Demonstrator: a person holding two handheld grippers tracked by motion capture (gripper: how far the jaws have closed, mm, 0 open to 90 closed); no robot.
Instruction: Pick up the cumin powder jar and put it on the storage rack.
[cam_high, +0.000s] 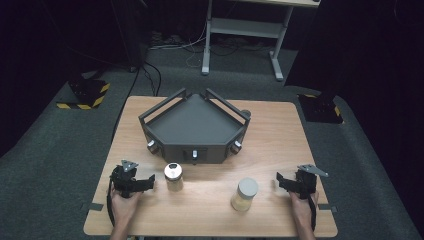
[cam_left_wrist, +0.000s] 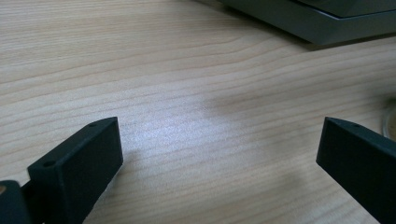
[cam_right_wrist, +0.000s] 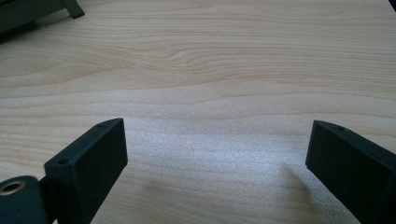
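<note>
Two jars stand on the wooden table (cam_high: 270, 130). The small jar (cam_high: 173, 176) has a shiny lid. The larger jar (cam_high: 245, 194) has a grey lid and pale yellow contents. My left gripper (cam_high: 150, 182) rests at the front left, just left of the small jar and apart from it. In the left gripper view this gripper (cam_left_wrist: 219, 140) is open over bare wood, with the small jar's edge (cam_left_wrist: 390, 122) at the far right. My right gripper (cam_high: 280, 181) rests at the front right, a short way right of the larger jar. It (cam_right_wrist: 217, 140) is open with nothing between its fingers.
A dark grey angular tray (cam_high: 195, 125) with rails and knobs sits at the table's middle back; its base (cam_left_wrist: 322, 23) shows in the left gripper view and its corner (cam_right_wrist: 28, 11) in the right gripper view. A white desk frame (cam_high: 245, 30) stands on the floor beyond.
</note>
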